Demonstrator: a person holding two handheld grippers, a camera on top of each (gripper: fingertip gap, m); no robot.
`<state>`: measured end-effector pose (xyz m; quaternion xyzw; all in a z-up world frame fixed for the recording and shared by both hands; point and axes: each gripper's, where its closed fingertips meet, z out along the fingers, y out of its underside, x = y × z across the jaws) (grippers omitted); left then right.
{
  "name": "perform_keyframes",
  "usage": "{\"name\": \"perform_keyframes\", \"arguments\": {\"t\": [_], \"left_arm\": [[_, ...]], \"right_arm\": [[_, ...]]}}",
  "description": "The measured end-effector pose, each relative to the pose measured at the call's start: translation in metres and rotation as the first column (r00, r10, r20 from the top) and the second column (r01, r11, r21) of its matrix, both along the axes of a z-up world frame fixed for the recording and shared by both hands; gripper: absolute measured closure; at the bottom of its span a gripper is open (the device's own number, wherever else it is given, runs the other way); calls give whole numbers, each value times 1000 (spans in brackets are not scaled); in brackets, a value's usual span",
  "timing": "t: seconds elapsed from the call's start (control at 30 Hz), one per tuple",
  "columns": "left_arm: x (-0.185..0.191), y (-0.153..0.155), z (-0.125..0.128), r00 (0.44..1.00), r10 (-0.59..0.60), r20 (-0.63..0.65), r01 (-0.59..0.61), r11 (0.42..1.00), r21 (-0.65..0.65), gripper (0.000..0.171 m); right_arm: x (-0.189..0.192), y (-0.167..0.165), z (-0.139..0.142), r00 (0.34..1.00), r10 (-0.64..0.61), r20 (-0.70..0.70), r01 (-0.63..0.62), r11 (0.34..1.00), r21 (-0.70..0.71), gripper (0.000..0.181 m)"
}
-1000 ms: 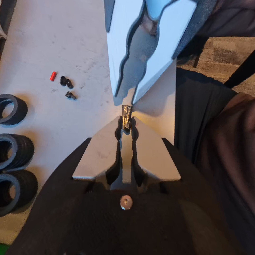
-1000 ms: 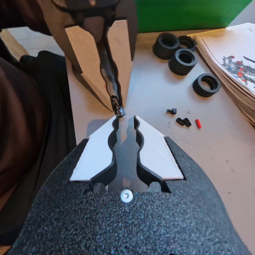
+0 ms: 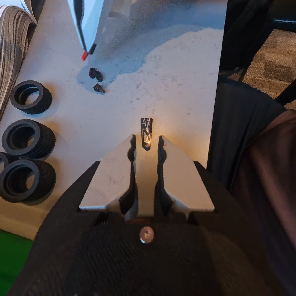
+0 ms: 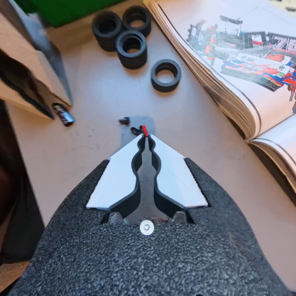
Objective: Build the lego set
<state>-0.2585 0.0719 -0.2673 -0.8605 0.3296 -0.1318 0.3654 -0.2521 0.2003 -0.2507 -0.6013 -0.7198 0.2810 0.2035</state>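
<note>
Red pin [image 4: 145, 131] pinched at right gripper [image 4: 146, 136] tips, jaws nearly closed, barely above table [image 4: 200, 160]. Left gripper [image 3: 147, 137] gaped, gripping nothing; black piece [image 3: 146, 133] sat between tips. Shallow tip grip — pin might twist, pop out.

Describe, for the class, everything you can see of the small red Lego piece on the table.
The small red Lego piece is a short, stubby pin-like part, plain bright red and apparently plastic. It sits pinched at the very tips of the right gripper, poking out past them and tilted slightly from upright in the right wrist view. In the left wrist view it shows at the end of that gripper, low over the white table; whether it touches the surface is unclear. Two black connector pieces lie just beside it.
</note>
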Motion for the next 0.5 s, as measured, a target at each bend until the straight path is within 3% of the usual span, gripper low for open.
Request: {"name": "perform_keyframes", "arguments": {"t": [0.1,0.23,0.3,0.5], "left_arm": [[3,2,0,999,-27,-25,27,1000,-1,147],[8,4,-1,998,-64,-22,62,996,-59,153],[11,6,-1,997,-79,-16,78,995,-65,161],[13,7,-1,995,-94,-17,94,995,-36,161]], "right_arm": [[17,-34,13,998,33,-53,-34,999,-12,177],[34,-76,0,999,41,-29,-42,997,-64,177],[34,-85,-3,998,44,-51,-47,997,-68,177],[36,-104,-5,990,132,-52,-133,991,-18,177]]}}
